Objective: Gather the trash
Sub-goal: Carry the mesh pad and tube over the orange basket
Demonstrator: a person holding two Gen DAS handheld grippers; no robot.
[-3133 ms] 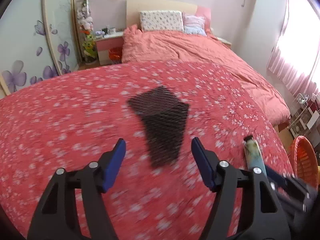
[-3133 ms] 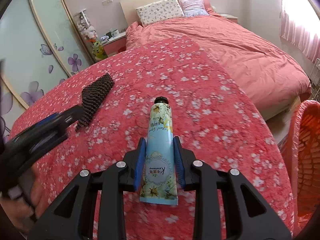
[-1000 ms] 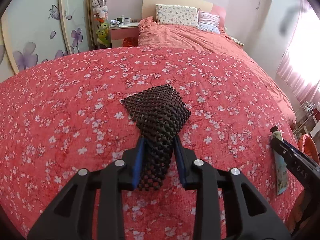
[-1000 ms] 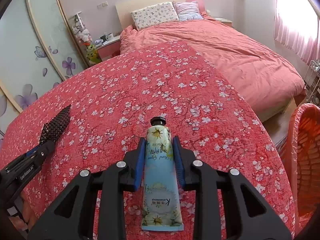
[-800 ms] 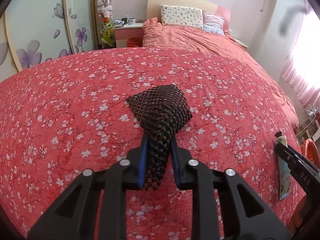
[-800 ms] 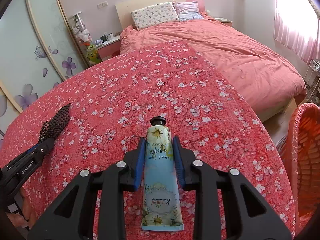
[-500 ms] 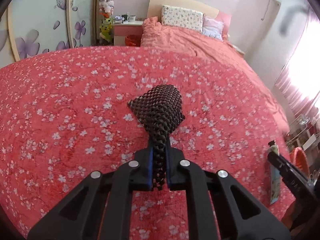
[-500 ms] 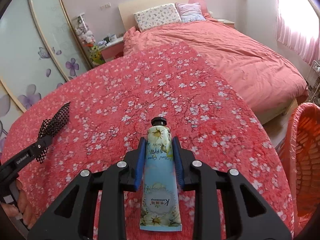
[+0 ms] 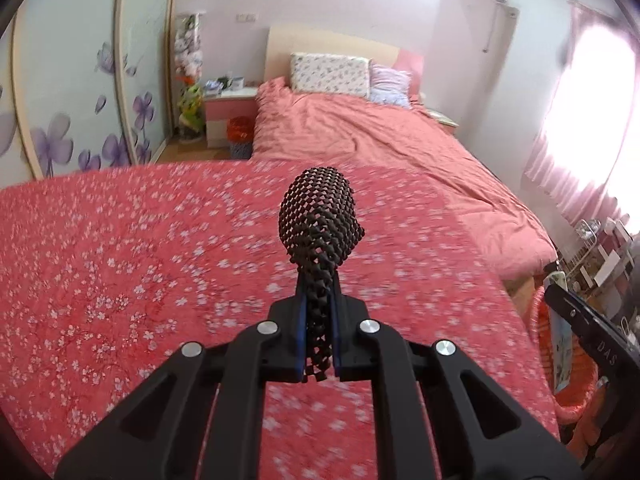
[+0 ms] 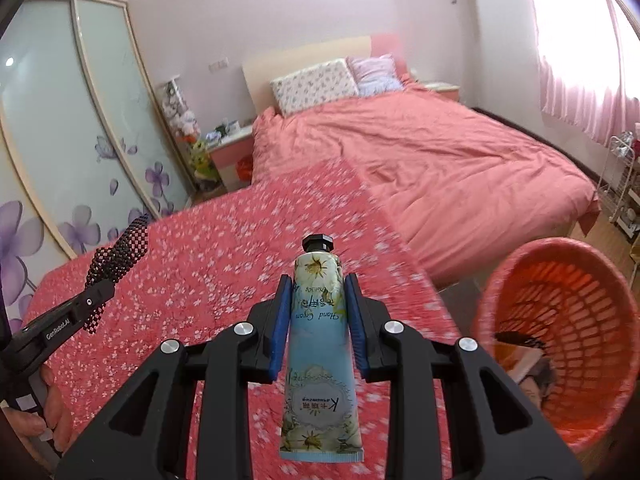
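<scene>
The left gripper (image 9: 319,330) is squeezed tight on a black mesh mat (image 9: 320,216). The mat is bunched thin between the blue pads, and its wide end sticks up in the air above the red flowered blanket (image 9: 120,260). It does not touch the blanket.

The right gripper (image 10: 318,320) is closed on a hand cream tube (image 10: 318,344). The blue pads press on both sides of the tube. The tube's black cap points away from the camera and its flat end hangs near the camera. The tube is light blue with daisies on it, and it is up off the blanket too.

To the right of the tube stands an orange plastic basket (image 10: 580,408) on the floor, just beside the bed's edge. Some scraps lie at its bottom, but it is hard to tell what they are.

In the right wrist view a person's hand (image 10: 36,412) holds the left gripper's handle at the left edge.

Farther back is a bed with a pink cover (image 10: 460,160) and two pillows.
</scene>
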